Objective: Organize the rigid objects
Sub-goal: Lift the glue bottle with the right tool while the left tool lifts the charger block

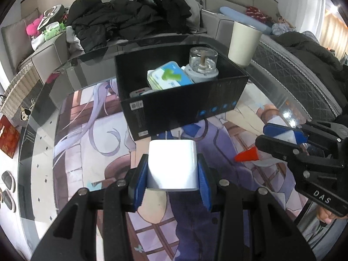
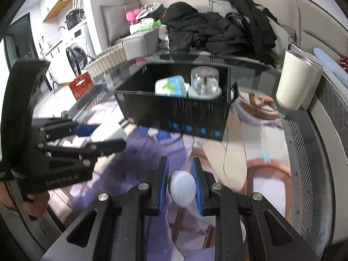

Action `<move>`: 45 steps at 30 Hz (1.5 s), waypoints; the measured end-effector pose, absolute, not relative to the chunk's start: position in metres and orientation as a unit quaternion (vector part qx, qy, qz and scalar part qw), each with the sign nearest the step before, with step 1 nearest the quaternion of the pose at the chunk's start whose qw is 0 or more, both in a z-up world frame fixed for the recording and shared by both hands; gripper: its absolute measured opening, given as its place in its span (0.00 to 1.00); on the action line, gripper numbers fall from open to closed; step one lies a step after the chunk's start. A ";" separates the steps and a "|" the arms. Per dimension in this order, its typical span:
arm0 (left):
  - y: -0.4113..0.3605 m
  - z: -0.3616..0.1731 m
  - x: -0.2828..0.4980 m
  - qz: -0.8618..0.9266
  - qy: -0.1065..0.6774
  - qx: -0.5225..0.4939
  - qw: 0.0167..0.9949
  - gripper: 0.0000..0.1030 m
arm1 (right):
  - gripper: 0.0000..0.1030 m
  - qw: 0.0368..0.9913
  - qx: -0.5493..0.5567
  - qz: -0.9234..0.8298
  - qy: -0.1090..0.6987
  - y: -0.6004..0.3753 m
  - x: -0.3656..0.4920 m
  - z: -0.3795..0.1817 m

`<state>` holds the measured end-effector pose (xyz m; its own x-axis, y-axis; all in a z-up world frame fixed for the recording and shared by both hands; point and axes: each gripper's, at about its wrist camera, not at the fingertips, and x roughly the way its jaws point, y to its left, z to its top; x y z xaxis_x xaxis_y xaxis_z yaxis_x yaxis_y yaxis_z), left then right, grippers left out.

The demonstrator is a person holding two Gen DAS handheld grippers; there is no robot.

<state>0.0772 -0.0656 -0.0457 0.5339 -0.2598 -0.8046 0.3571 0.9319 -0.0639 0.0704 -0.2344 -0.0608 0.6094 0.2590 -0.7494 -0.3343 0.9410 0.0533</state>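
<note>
My left gripper is shut on a white rounded block, held above the printed mat in front of the black box. My right gripper is shut on a small bottle with a pale round base; in the left wrist view the right gripper shows at the right with the bottle's red cone tip sticking out. The black box holds a blue-green tin and a clear-domed jar. The left gripper with its white block shows at the left of the right wrist view.
A cream cup stands behind the box on the right, also in the right wrist view. The glass table carries a printed anime mat. A sofa with black clothes lies behind. A wicker basket stands at the left.
</note>
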 end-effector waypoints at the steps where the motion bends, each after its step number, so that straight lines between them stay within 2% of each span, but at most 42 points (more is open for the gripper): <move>1: -0.067 -0.046 0.076 -0.178 0.449 0.054 0.874 0.39 | 0.20 0.896 -0.053 0.163 0.409 -0.234 0.067 -0.062; 8: -0.079 -0.044 0.075 -0.189 0.448 0.058 0.872 0.39 | 0.21 0.869 -0.035 0.157 0.469 -0.245 0.064 -0.093; 15: -0.082 -0.045 0.077 -0.191 0.453 0.055 0.869 0.39 | 0.24 0.867 -0.032 0.157 0.473 -0.253 0.058 -0.096; 18: -0.080 -0.046 0.079 -0.190 0.458 0.052 0.867 0.39 | 0.27 0.871 -0.046 0.157 0.463 -0.253 0.055 -0.093; 22: -0.079 -0.047 0.078 -0.190 0.458 0.052 0.867 0.39 | 0.37 0.863 -0.038 0.156 0.478 -0.258 0.054 -0.095; 24: -0.079 -0.047 0.079 -0.190 0.458 0.052 0.867 0.39 | 0.37 0.859 -0.046 0.155 0.485 -0.256 0.053 -0.099; 26: -0.079 -0.047 0.078 -0.190 0.457 0.052 0.867 0.39 | 0.34 0.862 -0.058 0.153 0.481 -0.254 0.051 -0.100; 28: -0.079 -0.046 0.077 -0.191 0.456 0.053 0.868 0.39 | 0.20 0.860 -0.062 0.158 0.481 -0.251 0.051 -0.101; 33: -0.075 -0.043 0.076 -0.192 0.453 0.051 0.869 0.39 | 0.20 0.858 -0.056 0.173 0.481 -0.245 0.054 -0.100; 45: -0.064 -0.018 0.073 -0.191 0.421 0.036 0.886 0.39 | 0.20 0.889 -0.057 0.173 0.421 -0.231 0.061 -0.065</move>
<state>0.0729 -0.0641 -0.0181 0.5718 -0.3075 -0.7606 0.3688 0.9245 -0.0964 0.0606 -0.2312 -0.0653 0.5864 0.2593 -0.7674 -0.3552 0.9337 0.0440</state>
